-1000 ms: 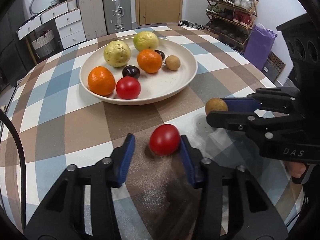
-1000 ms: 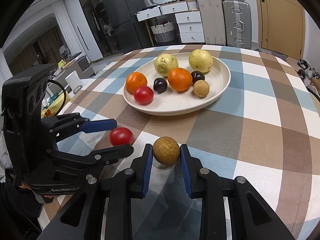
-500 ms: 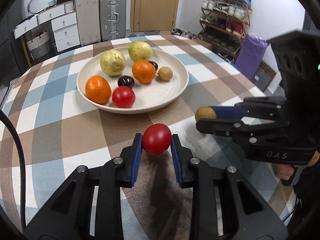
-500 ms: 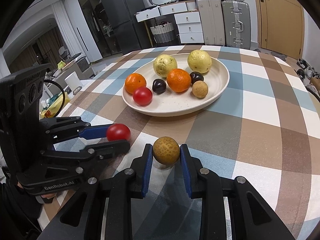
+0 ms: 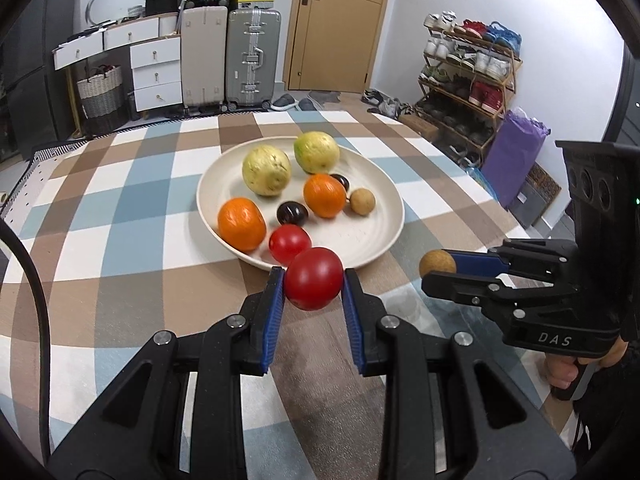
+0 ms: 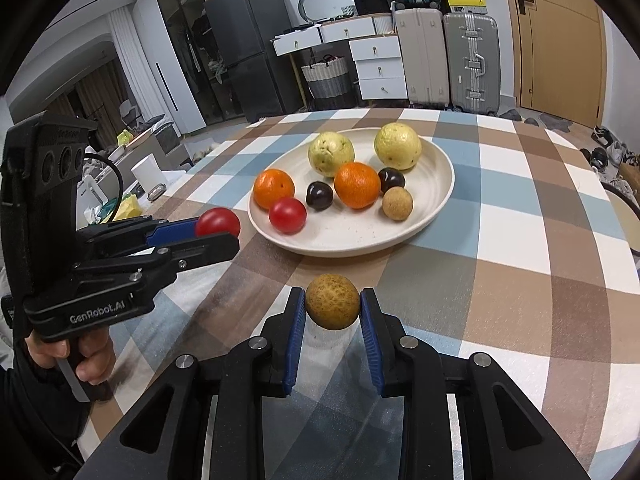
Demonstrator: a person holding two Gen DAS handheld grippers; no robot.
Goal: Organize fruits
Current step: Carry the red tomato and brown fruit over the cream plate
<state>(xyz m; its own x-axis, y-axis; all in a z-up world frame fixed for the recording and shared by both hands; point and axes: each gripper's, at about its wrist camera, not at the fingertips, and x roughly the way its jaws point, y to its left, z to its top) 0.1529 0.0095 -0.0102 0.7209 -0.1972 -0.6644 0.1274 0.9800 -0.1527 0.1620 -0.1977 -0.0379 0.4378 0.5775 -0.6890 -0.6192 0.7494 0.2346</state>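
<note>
Left claw point(image 5: 314, 300) clamped on the red tomato point(image 5: 314, 278), just short of the plate point(image 5: 384, 236) rim. Right claw point(image 6: 333, 316) clamped on the brown longan point(image 6: 333, 301), nearer you. Transport step; next, carry both over the plate and release.

left tool point(image 5: 313, 286) closed on tomato point(image 5: 314, 278), lifted

Black gripper point(image 5: 314, 292), blue pads point(image 5: 273, 322), silver screws
</note>
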